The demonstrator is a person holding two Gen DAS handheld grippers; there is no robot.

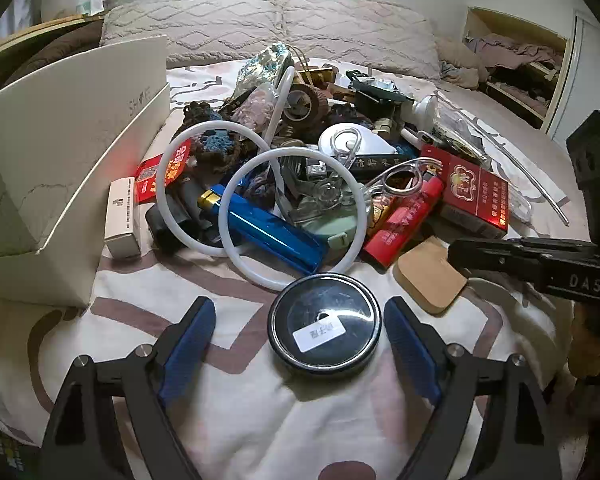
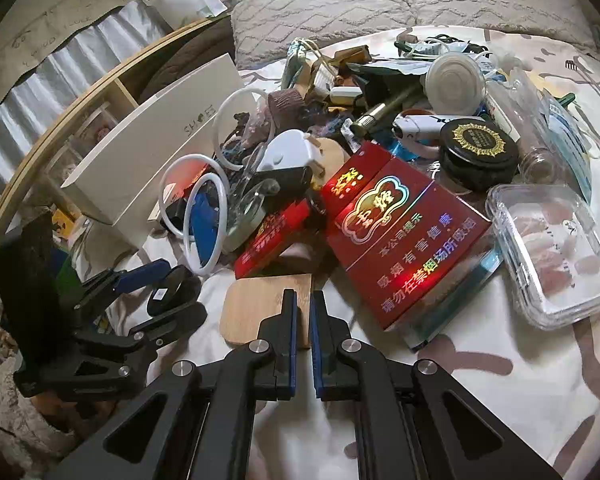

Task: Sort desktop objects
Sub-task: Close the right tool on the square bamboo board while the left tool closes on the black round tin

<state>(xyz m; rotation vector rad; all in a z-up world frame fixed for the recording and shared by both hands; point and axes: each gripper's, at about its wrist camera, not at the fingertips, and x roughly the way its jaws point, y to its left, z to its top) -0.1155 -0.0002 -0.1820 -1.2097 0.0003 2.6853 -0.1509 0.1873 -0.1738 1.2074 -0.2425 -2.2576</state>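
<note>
Over the patterned bedspread (image 1: 228, 420), the left gripper (image 1: 300, 334) reached low and level toward the heap, its jaws spread wide on either side of a round black tin (image 1: 324, 326) with a white label. Neither blue pad (image 1: 190, 344) touched the tin, which lay flat on the bed at the near edge of the pile. From the right wrist view the same tin (image 2: 171, 290) sat between those parted fingers.

The right gripper (image 2: 302, 312) came in from the right side, pointing at a small wooden board (image 2: 256, 304). Its jaws were nearly closed, only a thin slit between them, with the tips over the board's near edge; whether they pinched it could not be told.

Beyond lay white rings (image 1: 260, 200), a blue stapler (image 1: 268, 228), a red lighter (image 1: 408, 220), a red cigarette pack (image 2: 404, 232) and a clear lidded box (image 2: 552, 256). A white carton (image 1: 60, 152) stood open at the left. Much of the heap overlapped, so the farther items were hard to make out.
</note>
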